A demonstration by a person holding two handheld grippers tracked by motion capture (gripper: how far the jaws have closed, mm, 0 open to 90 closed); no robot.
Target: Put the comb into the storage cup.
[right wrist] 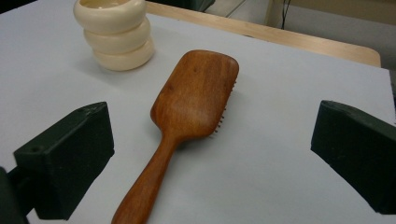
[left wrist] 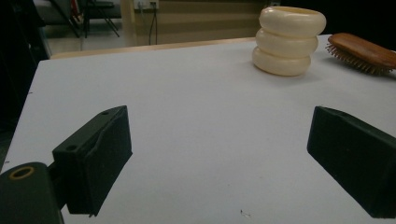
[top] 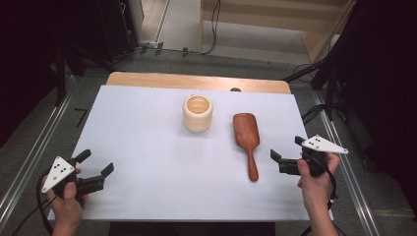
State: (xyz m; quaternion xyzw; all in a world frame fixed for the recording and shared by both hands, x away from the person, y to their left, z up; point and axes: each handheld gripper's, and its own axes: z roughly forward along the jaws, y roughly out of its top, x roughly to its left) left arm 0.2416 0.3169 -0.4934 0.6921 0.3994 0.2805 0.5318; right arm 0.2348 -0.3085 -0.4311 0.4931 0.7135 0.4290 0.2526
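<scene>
- Right gripper (right wrist: 212,154): nearest the lens in the right gripper view. Your jaws stand wide apart and empty, with the brush handle lying on the table between and beyond them, untouched. In the high view the same gripper (top: 287,153) sits just to the right of the handle's near end.
- Hairbrush (right wrist: 187,121): wooden paddle type, bristles down, flat on the white table (top: 147,147). Its head points away from you and its handle toward you. It rests right of centre, near the holder but apart from it. Judged not yet picked up.
- Ribbed holder (top: 197,113): cream, three stacked rings, upright, open-topped, and as far as its mouth shows, empty. It stands near mid-table toward the far side, left of the brush head.
- Left gripper (top: 96,166): at the near left corner of the table, well apart from both items. Your jaws here are spread and hold nothing, as seen in the left gripper view (left wrist: 219,163).
- Progress: early stage, by my reading. Nothing is gripped or lifted. Still ahead of you are closing on the handle, lifting, and, probably, placing the brush in the holder.
</scene>
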